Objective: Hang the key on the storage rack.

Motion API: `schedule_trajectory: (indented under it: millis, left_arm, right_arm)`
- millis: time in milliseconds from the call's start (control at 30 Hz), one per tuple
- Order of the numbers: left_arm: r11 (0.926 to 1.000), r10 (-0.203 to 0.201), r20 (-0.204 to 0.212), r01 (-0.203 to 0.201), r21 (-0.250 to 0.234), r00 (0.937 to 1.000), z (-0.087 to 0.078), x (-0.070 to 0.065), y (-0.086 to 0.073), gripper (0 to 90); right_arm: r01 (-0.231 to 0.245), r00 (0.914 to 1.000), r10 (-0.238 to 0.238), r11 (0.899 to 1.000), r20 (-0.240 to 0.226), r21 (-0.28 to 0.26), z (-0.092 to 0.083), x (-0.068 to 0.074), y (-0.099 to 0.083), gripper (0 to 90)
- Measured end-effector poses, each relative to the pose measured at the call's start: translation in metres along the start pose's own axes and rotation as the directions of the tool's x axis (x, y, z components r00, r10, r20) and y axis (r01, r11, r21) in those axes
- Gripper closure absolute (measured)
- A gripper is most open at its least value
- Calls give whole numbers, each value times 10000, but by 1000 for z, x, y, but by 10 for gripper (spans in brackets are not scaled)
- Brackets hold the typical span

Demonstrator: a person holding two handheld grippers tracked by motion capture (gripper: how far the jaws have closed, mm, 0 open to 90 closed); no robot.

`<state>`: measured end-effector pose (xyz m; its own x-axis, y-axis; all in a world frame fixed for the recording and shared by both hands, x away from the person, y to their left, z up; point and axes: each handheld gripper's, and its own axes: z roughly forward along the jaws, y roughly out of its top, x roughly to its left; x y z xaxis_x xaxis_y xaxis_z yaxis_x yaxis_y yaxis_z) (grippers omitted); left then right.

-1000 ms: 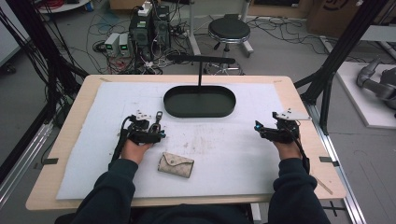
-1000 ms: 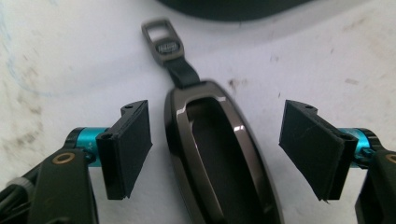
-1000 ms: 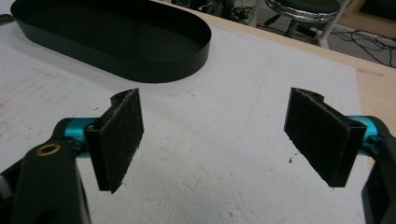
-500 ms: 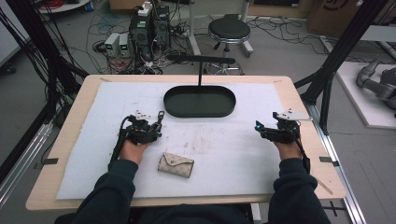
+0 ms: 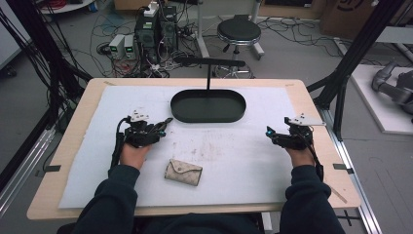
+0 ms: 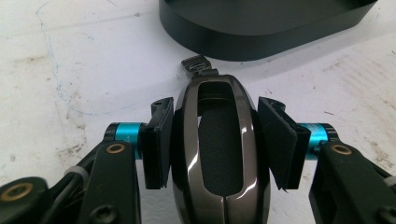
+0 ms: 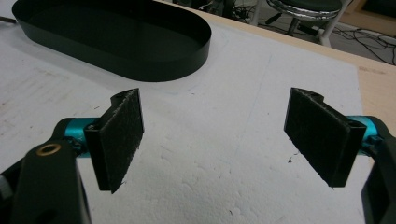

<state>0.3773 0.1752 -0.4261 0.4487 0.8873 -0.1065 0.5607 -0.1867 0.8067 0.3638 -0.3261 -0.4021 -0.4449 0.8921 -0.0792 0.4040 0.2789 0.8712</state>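
A glossy dark grey oval fob [image 6: 219, 154] with a black inset and a small clasp at its far end sits between the jaws of my left gripper [image 6: 217, 105], whose pads [image 6: 156, 140] are shut against its sides. It rests low over the white mat, just short of the black oval tray [image 6: 261, 37]. From above, the left gripper [image 5: 160, 127] is left of the tray [image 5: 208, 105]. A beige pouch [image 5: 183, 172] lies on the mat near the person's left forearm. My right gripper [image 5: 270, 132] is at the right side of the mat, and its jaws [image 7: 215, 107] stand open with nothing between them.
A black T-shaped stand [image 5: 208, 73] rises behind the tray. The white mat [image 5: 243, 161] covers most of the wooden table [image 5: 316, 97]. A stool, cables and equipment sit on the floor beyond the far edge.
The left gripper's jaws have drawn together compared with a second ago. Both hands have stayed where they were, and the pouch has not moved.
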Motion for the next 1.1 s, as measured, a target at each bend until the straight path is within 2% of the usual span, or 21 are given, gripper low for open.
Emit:
schedule_trajectory:
  millis: [33, 100, 167, 200, 367, 467, 500, 567, 667, 700, 733, 800, 967, 1100]
  left_arm:
    - [10000, 0, 0, 0, 0, 10000, 0, 0, 0, 481]
    - [9993, 184, -44, -182, 331, 9998, 3, -2, -1, 480]
    - [9953, 477, -75, -468, 844, 9988, 9, -6, -3, 480]
    - [9910, 729, -176, -704, 1139, 9972, 14, -8, -5, 480]
    - [9848, 770, -315, -711, 1583, 9965, 20, -8, -9, 479]
    - [9865, 708, -274, -659, 1496, 9971, 20, -7, -10, 478]
    - [9868, 785, -229, -744, 1441, 9967, 20, -6, -10, 450]
    - [9885, 687, 51, -687, 1350, 9976, 22, -5, -12, 392]
    - [9877, 727, 119, -737, 1379, 9973, 22, -6, -12, 350]
    - [9876, 796, 97, -802, 1351, 9968, 22, -7, -12, 352]
    - [9842, 1017, -38, -1000, 1460, 9948, 22, -7, -12, 378]
    - [9861, 886, -94, -864, 1422, 9960, 20, -4, -11, 480]
    - [9841, 1052, -237, -1007, 1461, 9942, 21, -7, -10, 483]
    - [9871, 1130, -201, -1099, 1161, 9934, 18, -8, -8, 483]
  right_arm:
    - [12, 10000, -12, 10000, -1, -3, 0, 0, 0, 203]
    - [12, 10000, -12, 10000, -10, 2, 0, 0, 0, 203]
    - [28, 10000, -28, 10000, -11, 23, 1, 0, 0, 203]
    - [41, 10000, -41, 10000, -18, 12, 1, 0, 0, 203]
    - [7, 10000, -7, 10000, -34, 3, 0, 0, -1, 203]
    - [20, 10000, -20, 10000, -54, 53, 1, 0, -1, 203]
    - [2, 10000, -1, 10000, -69, 34, 1, 0, -1, 202]
    - [30, 10000, -30, 10000, -68, 42, 1, 1, -1, 203]
    - [37, 9999, -36, 10000, -95, 62, 1, 1, -1, 203]
    - [56, 9999, -55, 9999, -104, 83, 1, 2, -1, 203]
    - [100, 9999, -99, 9999, -120, 88, 1, 1, -1, 203]
    - [91, 9999, -89, 9999, -141, 113, 2, 2, -1, 203]
    - [138, 9998, -136, 9998, -128, 158, 2, 2, -1, 203]
    - [52, 9999, -50, 9999, -149, 150, 2, 0, -1, 203]
